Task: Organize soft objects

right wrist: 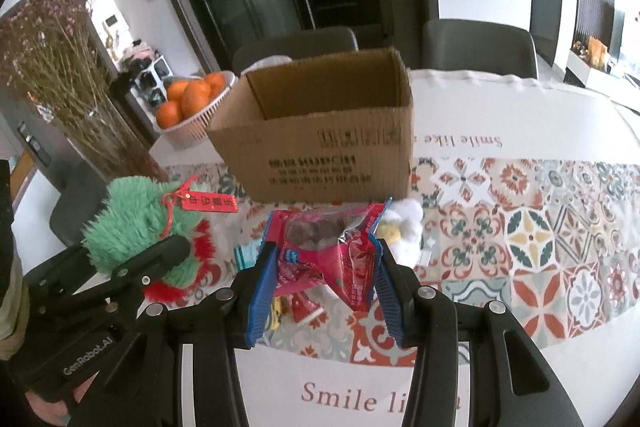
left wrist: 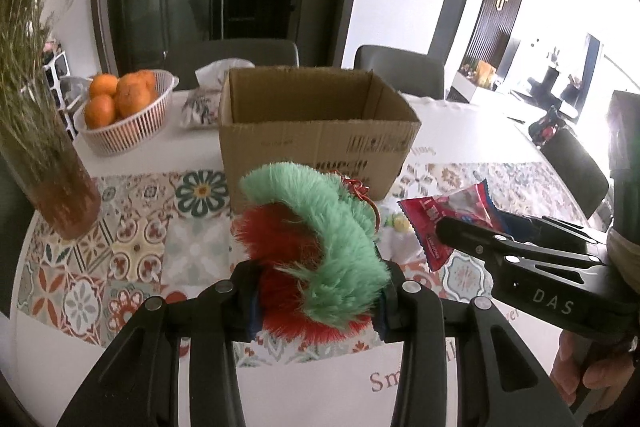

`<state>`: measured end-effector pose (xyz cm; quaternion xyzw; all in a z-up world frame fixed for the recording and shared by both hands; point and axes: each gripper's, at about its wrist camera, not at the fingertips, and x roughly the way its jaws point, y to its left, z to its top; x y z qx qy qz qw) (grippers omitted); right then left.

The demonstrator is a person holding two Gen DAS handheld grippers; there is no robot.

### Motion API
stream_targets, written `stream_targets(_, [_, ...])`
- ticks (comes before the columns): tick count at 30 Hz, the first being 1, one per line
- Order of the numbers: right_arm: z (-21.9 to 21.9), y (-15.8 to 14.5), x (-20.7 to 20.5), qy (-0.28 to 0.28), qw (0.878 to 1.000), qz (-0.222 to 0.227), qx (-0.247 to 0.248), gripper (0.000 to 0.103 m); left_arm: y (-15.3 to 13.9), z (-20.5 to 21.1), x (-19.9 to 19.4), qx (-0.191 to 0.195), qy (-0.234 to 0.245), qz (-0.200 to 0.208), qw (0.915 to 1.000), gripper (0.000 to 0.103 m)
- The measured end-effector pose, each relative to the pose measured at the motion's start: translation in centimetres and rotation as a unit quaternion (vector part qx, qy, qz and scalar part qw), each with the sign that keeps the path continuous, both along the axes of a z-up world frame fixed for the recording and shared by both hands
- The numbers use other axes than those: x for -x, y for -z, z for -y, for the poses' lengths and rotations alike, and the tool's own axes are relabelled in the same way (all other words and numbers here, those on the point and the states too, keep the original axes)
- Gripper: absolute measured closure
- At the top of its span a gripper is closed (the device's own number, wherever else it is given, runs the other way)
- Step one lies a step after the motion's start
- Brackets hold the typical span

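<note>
Both grippers are clamped on loads: left gripper [left wrist: 316,291] pinches the plush [left wrist: 320,239], right gripper [right wrist: 320,287] squeezes the packet [right wrist: 328,247]. Ahead of both fingertips stands the box [right wrist: 320,143]; clear its near wall before letting go.

"DAS" stood in white on the black side of the right tongs [left wrist: 440,227], "GenRobot.AI" on the body of the left tongs [right wrist: 176,251], and "Smile like" ran along the tablecloth [right wrist: 520,367], while the cardboard box [right wrist: 320,155] carried print too blurred to read.
</note>
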<state>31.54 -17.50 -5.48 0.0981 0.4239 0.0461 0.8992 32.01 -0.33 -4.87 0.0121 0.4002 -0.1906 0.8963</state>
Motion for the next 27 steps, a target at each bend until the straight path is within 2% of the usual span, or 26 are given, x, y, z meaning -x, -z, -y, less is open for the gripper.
stream_targets(16, [0.6, -4.3, -1.9, 0.009, 0.998, 0.066, -0.007, 0.055, -3.9, 0.6, -2.4, 0.015, 0.003, 0.046, 0.9988, 0.063])
stream_targets(27, [0.4, -6.6, -3.7, 0.006, 0.995, 0.096, -0.009, 0.055, -6.0, 1.0, -4.3, 0.013, 0.001, 0.076, 0.997, 0.063])
